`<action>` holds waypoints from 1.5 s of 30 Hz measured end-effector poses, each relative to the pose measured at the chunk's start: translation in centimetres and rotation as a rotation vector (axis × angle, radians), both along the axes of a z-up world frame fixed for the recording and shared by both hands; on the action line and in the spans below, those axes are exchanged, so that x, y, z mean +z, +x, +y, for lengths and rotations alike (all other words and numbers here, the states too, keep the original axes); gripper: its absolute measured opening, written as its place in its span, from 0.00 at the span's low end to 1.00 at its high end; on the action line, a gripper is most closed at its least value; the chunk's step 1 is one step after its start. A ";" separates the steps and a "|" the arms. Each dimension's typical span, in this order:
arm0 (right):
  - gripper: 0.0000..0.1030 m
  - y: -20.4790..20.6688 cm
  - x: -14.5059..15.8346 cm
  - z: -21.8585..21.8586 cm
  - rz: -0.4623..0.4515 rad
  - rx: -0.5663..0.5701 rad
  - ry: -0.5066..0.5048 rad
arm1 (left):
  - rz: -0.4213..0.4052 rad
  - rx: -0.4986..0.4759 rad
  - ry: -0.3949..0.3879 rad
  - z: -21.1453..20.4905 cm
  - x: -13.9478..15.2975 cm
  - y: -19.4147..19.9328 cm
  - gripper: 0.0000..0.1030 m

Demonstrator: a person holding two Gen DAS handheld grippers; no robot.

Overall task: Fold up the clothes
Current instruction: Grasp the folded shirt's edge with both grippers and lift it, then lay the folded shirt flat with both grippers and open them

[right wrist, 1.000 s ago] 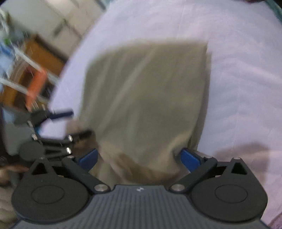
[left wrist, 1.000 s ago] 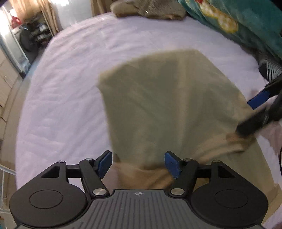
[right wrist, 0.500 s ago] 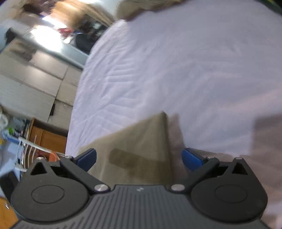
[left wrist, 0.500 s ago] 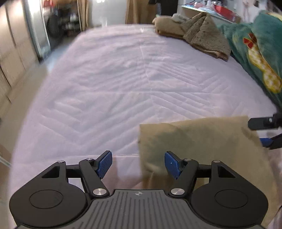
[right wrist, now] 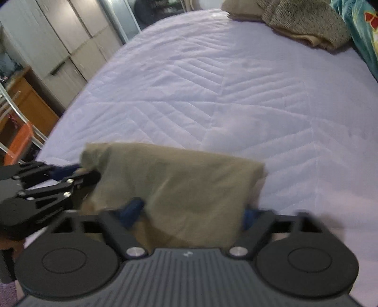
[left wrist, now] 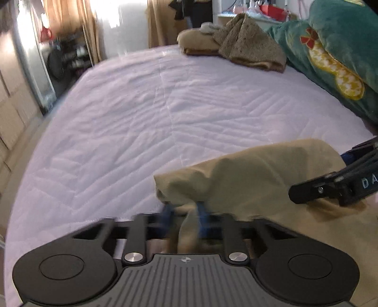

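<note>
A wide bed (left wrist: 165, 113) under a pale lilac quilted cover fills the room. Bright daylight pours through tan curtains (left wrist: 68, 26) at the far wall. Pale cupboard doors (right wrist: 61, 40) line the left side, a wooden cabinet (right wrist: 28, 104) beside them.

Home bedroom. Quilted white bed (left wrist: 146, 113), teal pillow (left wrist: 335, 54), curtains (left wrist: 68, 21). Wardrobe doors (right wrist: 68, 40) along the wall.
</note>
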State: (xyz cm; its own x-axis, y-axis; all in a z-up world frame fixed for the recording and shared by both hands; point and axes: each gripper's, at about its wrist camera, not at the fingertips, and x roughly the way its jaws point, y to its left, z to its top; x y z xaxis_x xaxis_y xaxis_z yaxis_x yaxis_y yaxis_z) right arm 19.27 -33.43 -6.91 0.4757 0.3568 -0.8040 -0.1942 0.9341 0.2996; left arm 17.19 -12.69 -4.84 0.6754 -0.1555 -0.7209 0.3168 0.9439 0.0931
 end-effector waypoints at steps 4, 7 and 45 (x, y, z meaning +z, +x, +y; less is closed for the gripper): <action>0.38 -0.6 0.3 1.1 -0.041 0.025 -0.002 | -0.026 0.010 -0.020 0.1 0.1 -0.3 0.07; 0.32 -0.8 0.9 1.4 -0.084 0.020 -0.019 | -0.041 0.006 -0.024 0.3 0.6 0.0 0.07; 0.96 -8.5 0.7 -0.6 0.297 -0.175 -0.003 | 0.058 0.030 0.187 3.4 2.9 -10.0 0.90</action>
State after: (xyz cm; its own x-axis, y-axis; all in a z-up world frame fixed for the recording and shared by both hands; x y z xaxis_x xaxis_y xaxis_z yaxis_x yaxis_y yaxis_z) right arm 10.72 -34.07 -6.19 0.2746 0.2882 -0.9174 0.0645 0.9464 0.3166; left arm 7.19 -9.25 -1.97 0.6339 0.0043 -0.7734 0.2987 0.9210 0.2499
